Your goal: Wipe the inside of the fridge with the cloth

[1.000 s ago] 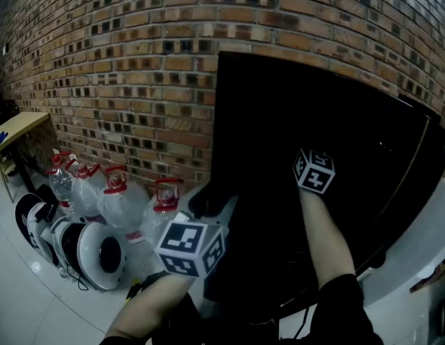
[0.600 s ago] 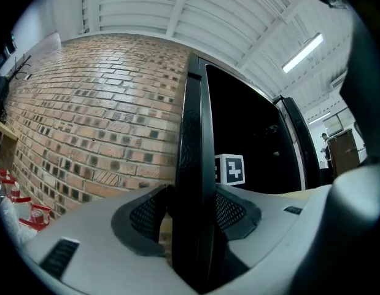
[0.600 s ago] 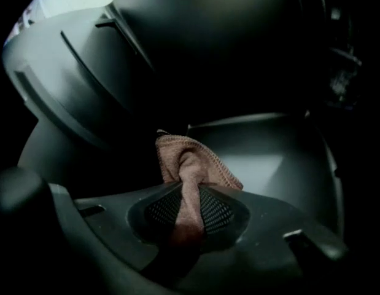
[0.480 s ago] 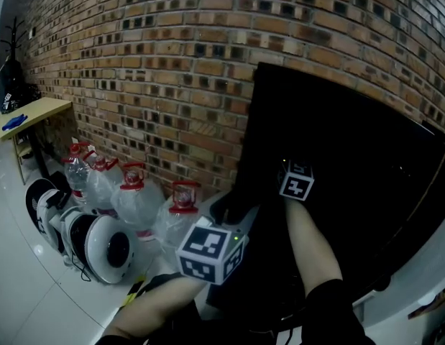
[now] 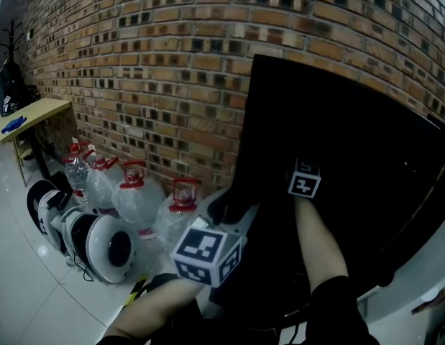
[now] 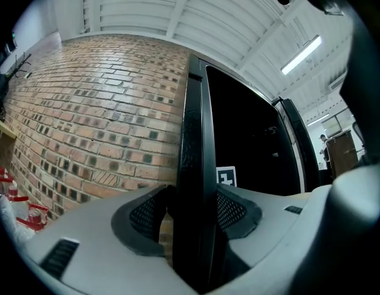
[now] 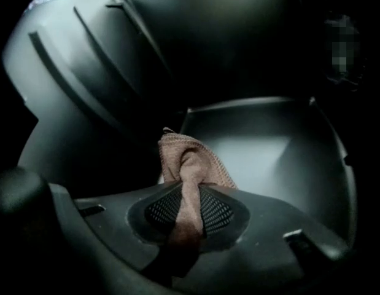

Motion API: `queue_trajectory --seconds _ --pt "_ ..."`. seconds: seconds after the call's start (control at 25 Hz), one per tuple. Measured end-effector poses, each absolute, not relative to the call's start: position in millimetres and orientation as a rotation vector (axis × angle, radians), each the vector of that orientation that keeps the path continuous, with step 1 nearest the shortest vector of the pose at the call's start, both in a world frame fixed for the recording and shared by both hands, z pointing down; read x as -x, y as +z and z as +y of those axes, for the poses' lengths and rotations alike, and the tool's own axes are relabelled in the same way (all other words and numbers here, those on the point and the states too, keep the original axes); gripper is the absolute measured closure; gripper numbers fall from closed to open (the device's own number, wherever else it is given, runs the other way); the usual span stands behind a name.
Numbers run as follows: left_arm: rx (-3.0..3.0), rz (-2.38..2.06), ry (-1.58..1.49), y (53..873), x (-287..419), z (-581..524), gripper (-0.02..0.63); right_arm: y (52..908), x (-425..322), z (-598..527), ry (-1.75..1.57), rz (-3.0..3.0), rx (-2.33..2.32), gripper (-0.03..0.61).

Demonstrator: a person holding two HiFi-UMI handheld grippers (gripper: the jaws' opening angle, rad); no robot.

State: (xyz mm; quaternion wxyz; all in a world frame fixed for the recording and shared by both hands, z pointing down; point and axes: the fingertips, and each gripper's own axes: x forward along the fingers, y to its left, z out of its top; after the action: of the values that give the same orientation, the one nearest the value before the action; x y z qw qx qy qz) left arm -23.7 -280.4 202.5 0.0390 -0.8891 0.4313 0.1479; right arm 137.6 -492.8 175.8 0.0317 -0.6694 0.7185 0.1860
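Jaws: left gripper (image 6: 193, 209) clamps fridge door (image 6: 193, 128) edge; right gripper (image 7: 190, 212) pinches cloth (image 7: 191, 161) inside fridge (image 7: 269, 158). Wipe step, contact probably not made. Next: press cloth on, sweep.

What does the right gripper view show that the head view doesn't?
Only the right gripper view: the brown woven cloth pinched in the jaws of the right gripper, with the pale moulded fridge interior ahead. Only the head view: the red brick wall, the clear red-capped water jugs, the black fridge door and the left gripper at its edge. Both: the right gripper, though the head view catches only its marker cube and the forearm against the dark.
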Motion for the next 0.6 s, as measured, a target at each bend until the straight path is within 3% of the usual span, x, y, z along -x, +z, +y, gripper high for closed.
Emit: queue_trajectory --seconds 0.6 --pt "2.693 1.354 0.456 202 25 -281 0.407 175 -235 -463 0.513 2.006 2.295 0.505"
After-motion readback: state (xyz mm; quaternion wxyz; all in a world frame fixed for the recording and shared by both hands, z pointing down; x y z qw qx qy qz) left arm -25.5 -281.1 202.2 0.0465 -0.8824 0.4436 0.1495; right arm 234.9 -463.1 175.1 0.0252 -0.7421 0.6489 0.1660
